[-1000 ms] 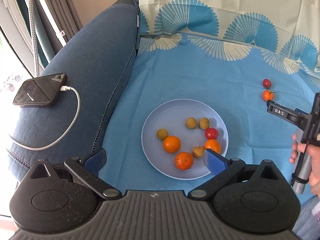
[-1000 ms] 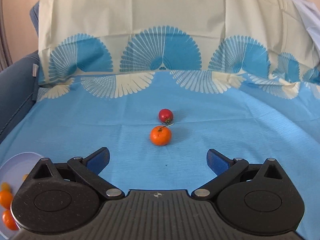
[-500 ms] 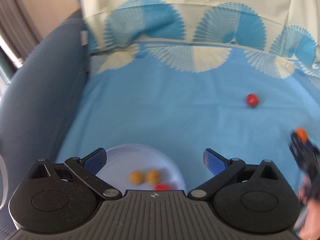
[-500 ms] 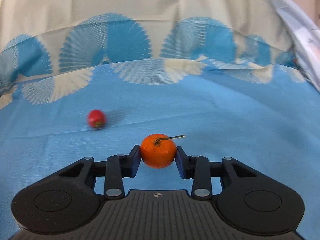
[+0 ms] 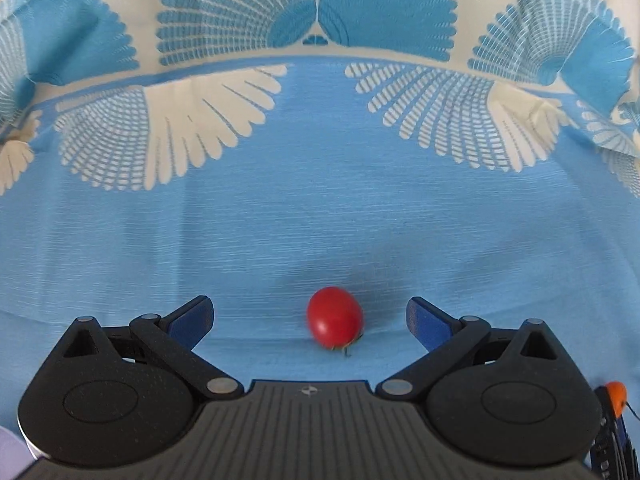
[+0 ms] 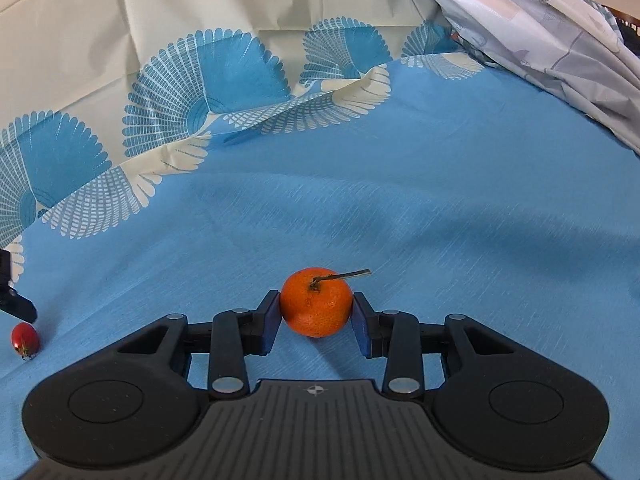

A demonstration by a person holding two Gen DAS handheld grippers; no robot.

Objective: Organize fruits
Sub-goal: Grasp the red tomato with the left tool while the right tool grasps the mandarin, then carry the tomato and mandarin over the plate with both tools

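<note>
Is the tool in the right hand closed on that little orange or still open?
Closed on it. In the right wrist view, the right tool has both blue pads pressed against the sides of the orange, stem up.

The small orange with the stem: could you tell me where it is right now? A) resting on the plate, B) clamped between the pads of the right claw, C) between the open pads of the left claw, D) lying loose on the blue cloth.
B: in the right wrist view both blue pads of the right claw press against the sides of the small orange.
</note>
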